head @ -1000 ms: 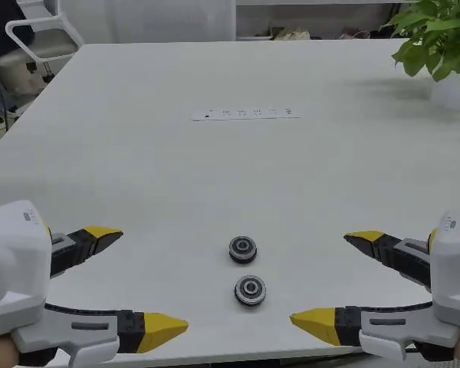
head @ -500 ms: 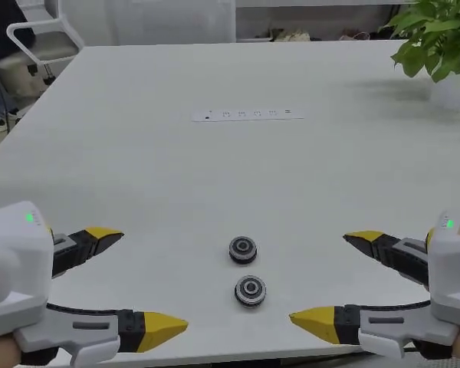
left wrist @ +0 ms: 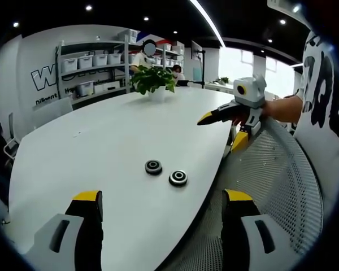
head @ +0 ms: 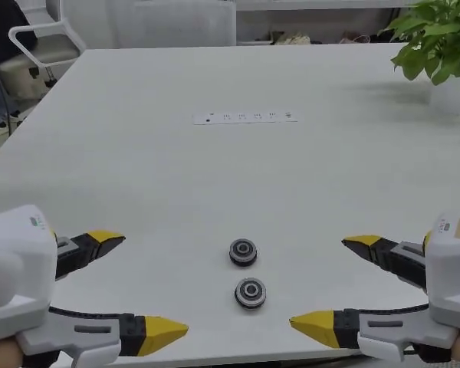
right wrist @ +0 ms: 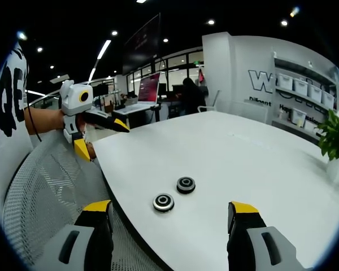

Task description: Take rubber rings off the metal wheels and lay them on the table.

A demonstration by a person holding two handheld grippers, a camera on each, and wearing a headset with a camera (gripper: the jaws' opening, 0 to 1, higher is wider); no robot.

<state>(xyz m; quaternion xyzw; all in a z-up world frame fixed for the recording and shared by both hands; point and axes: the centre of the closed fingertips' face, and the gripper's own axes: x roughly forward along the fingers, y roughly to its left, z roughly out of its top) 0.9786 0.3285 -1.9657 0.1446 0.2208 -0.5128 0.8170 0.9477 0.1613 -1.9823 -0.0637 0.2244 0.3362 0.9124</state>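
While both grippers hang over the near edge of the table [head: 138,169], neither touches anything: left gripper [head: 142,284] sits at lower left of the head view, jaws spread wide with nothing between them; right gripper [head: 327,282] at lower right mirrors it, jaws equally wide and empty. Yellow tips on both point inward toward frame centre. Both gripper views show a grey mesh chair back [left wrist: 271,169] just off the table edge, beside the person's arm. Between the two grippers, low centre in the head view, two metal wheels lie flat on the table, close together but apart. The near wheel [head: 250,292] sits close to the table edge, and the far wheel [head: 243,251] is just above it in frame, slightly left. Each shows a dark outer band [head: 250,303] around a lighter hub, so the rubber looks still fitted on both; finer detail is too small to tell. No loose ring lies on the tabletop. Both wheels are well apart from either gripper. Past them is bare grey tabletop, then a white socket strip [head: 245,116] above frame centre. At the far side, a green plant [head: 437,38] in a white pot is at upper right and a white office chair [head: 42,38] at upper left. The left gripper view shows shelves [left wrist: 90,65] with white bins along the back wall.
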